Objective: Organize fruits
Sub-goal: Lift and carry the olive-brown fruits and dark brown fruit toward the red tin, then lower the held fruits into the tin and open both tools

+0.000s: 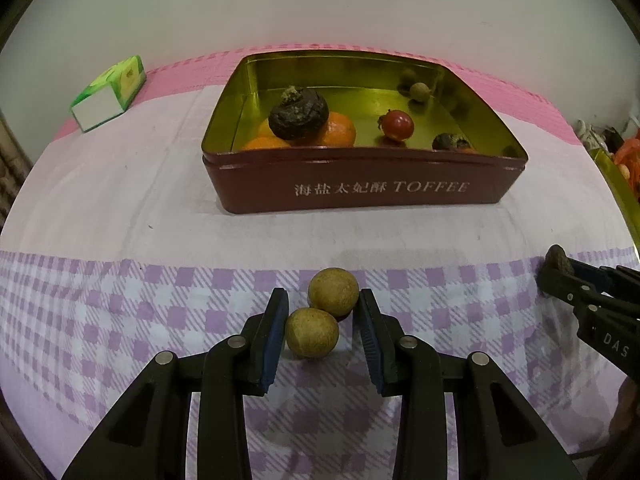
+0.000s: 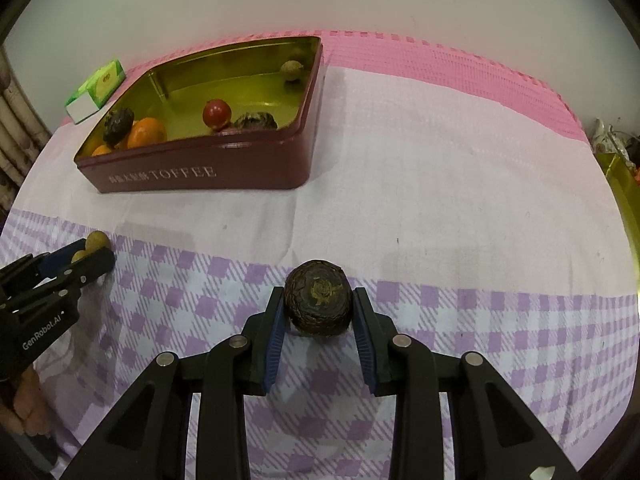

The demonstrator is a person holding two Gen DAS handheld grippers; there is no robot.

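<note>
My left gripper is open around two tan longans lying side by side on the checked cloth; the far one sits between the fingertips. My right gripper is shut on a dark wrinkled round fruit at cloth level. A maroon toffee tin stands ahead, holding oranges, a dark wrinkled fruit, a red fruit, another dark fruit and a longan. The tin also shows in the right wrist view.
A green and white small box lies at the back left of the table. A gold tray edge with orange items is at the far right. A white wall stands behind the table.
</note>
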